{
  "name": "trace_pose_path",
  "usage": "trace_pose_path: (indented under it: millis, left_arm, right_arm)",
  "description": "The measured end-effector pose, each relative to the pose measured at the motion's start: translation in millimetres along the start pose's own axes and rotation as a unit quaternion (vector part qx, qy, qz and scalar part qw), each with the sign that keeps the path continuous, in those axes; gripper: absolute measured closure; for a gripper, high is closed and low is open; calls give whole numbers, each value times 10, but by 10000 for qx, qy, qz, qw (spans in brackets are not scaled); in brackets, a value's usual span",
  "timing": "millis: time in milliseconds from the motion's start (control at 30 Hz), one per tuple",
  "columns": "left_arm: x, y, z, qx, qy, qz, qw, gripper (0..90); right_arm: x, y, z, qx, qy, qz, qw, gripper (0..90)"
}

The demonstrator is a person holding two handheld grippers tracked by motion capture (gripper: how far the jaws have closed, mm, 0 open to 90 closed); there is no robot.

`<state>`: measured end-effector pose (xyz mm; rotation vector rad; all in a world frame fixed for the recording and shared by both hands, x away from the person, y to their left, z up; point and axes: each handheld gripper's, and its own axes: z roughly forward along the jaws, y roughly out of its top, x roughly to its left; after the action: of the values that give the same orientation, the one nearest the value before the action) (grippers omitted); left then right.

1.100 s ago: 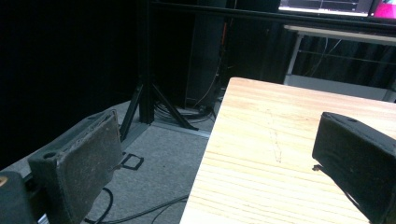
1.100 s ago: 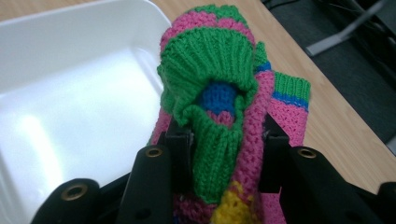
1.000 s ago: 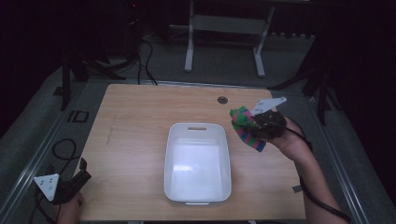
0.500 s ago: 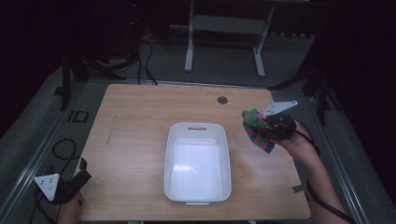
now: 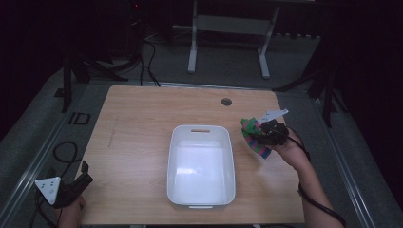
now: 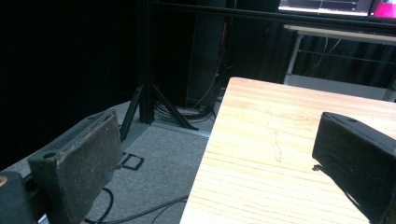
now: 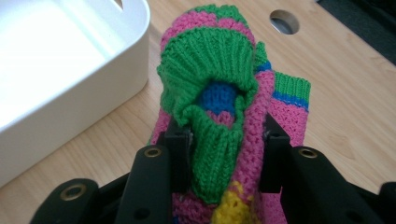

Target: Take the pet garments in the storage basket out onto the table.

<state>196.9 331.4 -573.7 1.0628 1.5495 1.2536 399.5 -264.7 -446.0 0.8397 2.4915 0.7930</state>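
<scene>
My right gripper (image 7: 223,154) is clenched on a knitted sock bundle (image 7: 224,93) of pink, green, blue and yellow yarn, the green cuff pinched between the jaws; in the high view the bundle (image 5: 254,136) sits just beside the right wall of the white bin (image 5: 201,164), low over the wooden table (image 5: 142,123). My left gripper (image 5: 71,190) rests at the table's near left corner, jaws spread wide with nothing between them.

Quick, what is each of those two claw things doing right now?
Left gripper: open, nothing between its jaws, off the table's near left corner.
Right gripper: shut on the knitted sock, beside the white bin.
</scene>
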Motion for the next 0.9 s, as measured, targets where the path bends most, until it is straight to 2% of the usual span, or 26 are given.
trace_pose_path:
  millis: [267,767,900]
  left_arm:
    - [0,1,1,5,-7,6,10000,19]
    - [4,0,-1,-2,-26,-4,10000,18]
    - [0,-1,-1,-5,-25,11,10000,18]
  right_arm:
    - [-38,-83,312,74,-108,50,9999,645]
    - [51,-300,863,473,142,235,9985,624]
    - [84,-319,906,407,95,261,9988,605]
